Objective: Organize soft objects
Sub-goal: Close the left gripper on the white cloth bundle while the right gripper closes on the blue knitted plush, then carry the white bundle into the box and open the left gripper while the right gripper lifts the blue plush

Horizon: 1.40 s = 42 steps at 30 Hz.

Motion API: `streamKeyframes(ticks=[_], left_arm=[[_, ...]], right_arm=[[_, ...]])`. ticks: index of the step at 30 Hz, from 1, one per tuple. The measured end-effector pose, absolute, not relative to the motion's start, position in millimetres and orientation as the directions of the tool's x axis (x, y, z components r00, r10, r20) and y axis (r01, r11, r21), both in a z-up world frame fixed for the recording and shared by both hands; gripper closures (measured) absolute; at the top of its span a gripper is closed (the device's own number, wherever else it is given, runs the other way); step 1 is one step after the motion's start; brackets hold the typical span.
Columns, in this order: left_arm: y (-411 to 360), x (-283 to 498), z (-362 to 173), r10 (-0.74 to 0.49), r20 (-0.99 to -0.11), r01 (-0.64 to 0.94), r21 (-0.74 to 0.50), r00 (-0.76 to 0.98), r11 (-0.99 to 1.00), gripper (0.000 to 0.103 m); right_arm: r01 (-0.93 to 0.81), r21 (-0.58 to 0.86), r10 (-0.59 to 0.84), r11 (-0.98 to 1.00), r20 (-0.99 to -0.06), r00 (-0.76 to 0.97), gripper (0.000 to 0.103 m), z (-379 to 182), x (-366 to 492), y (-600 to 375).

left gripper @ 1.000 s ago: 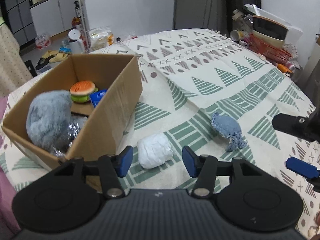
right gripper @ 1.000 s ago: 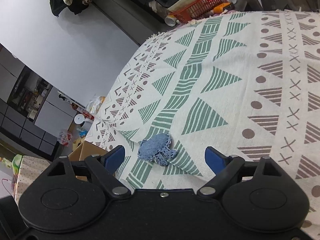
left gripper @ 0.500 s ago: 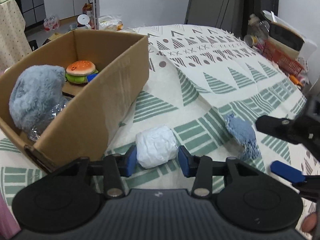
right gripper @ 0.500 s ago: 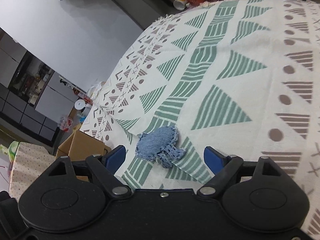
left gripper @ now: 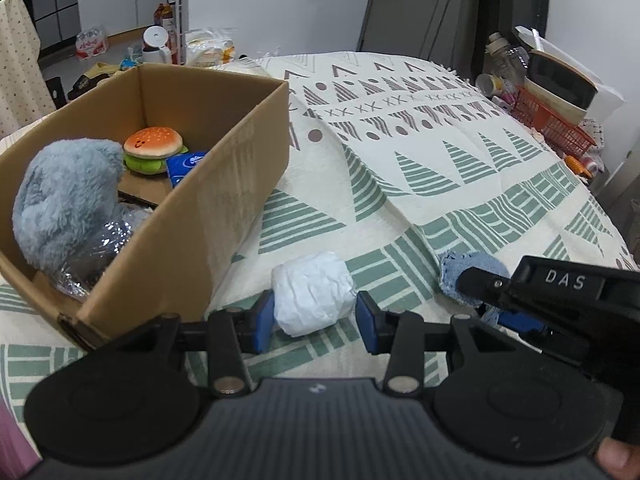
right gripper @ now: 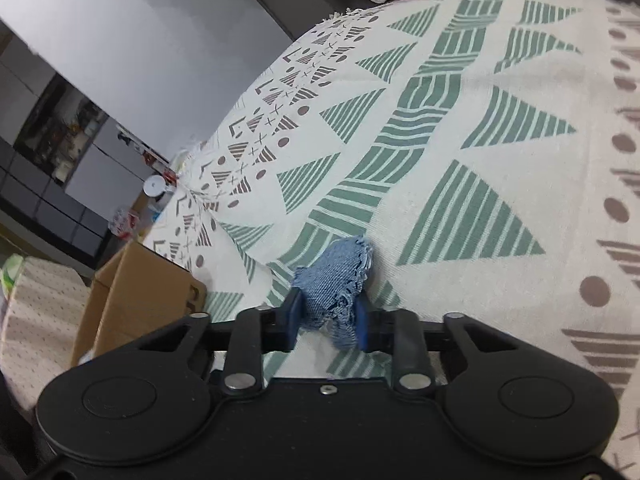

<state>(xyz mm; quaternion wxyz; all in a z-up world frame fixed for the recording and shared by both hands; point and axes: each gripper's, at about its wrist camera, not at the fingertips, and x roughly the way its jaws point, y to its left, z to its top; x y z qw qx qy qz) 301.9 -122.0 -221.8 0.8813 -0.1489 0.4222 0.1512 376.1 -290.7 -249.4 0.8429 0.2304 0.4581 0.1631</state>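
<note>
At lower centre, the right gripper has just clamped the denim scrap; the left gripper pinches the white wad: both ready for boxing.

Left gripper closed on a crumpled white paper-like bundle, an open brown cardboard box just beside; frayed blue denim scrap pinched by the black right gripper, patterned green-and-cream cloth beneath
</note>
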Motion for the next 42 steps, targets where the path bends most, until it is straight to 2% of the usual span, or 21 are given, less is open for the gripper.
streamKeyframes(ticks=[2, 10, 25, 42], left_arm=[[-122, 301, -222, 0.128, -0.785, -0.370, -0.135, 0.606, 0.919, 0.061], [-119, 292, -201, 0.109, -0.762, -0.337, -0.149, 0.638, 0.929, 0.061], [-93, 265, -144, 0.084, -0.726, -0.341, -0.214, 0.682, 0.915, 0.061], [-29, 253, -99, 0.081, -0.704, -0.335, -0.231, 0.706, 0.914, 0.061]], right_arm=[[-0.096, 0.554, 0.514, 0.827, -0.676, 0.528, 0.088, -243, 372, -289], [-0.172, 0.480, 0.485, 0.860, -0.665, 0.568, 0.088, -210, 349, -280], [-0.127, 0.450, 0.427, 0.884, -0.667, 0.610, 0.088, -177, 319, -291], [-0.215, 0.429, 0.460, 0.877, -0.620, 0.636, 0.088, -142, 289, -253]])
